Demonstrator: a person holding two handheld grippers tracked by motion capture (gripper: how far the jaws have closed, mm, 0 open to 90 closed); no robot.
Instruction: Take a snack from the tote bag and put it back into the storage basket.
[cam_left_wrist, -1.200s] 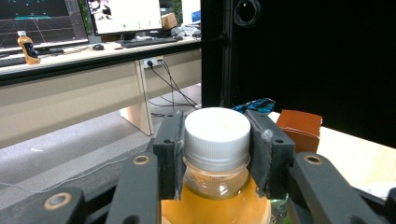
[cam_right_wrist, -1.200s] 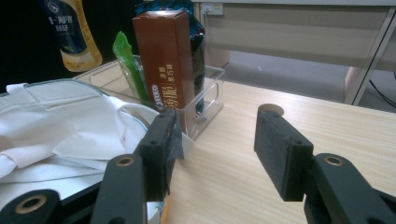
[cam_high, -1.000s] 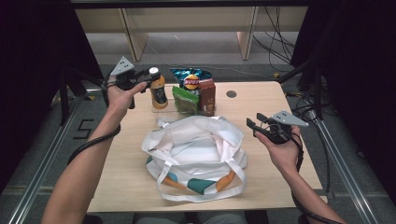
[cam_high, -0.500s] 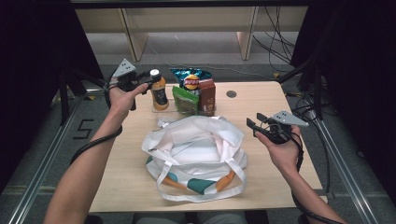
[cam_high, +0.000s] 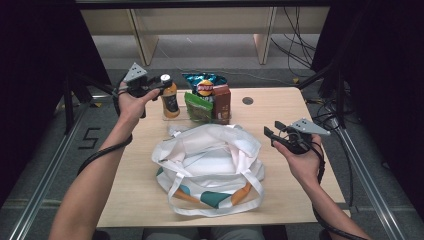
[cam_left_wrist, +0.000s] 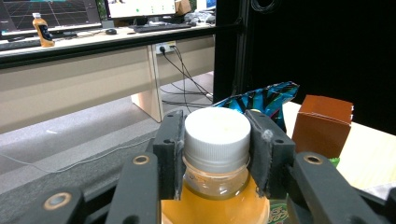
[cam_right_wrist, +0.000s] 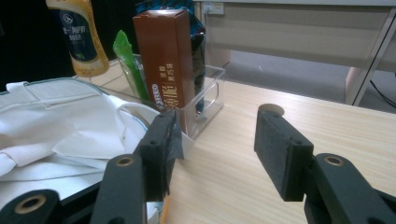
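Bottle (cam_left_wrist: 215, 186) of orange drink, standing at the clear tray's (cam_right_wrist: 205, 100) left end, is clamped only at its cap by the left gripper (cam_left_wrist: 215, 154); lifted so, it may swing or slip; the right gripper (cam_right_wrist: 219, 149) hangs open beside the white bag (cam_high: 210, 165).

This is looking like a lab or recording room inside an office. Black curtains (cam_high: 380, 75) are hanging on both sides of the pale wooden counter (cam_high: 280, 107), and metal rails (cam_high: 47, 175) are running along the floor beside it. Loose cables (cam_high: 295, 30) are lying on the grey floor at the far right. Behind, a long desk (cam_left_wrist: 93, 44) is carrying lit monitors (cam_left_wrist: 140, 7), a keyboard and a mouse.
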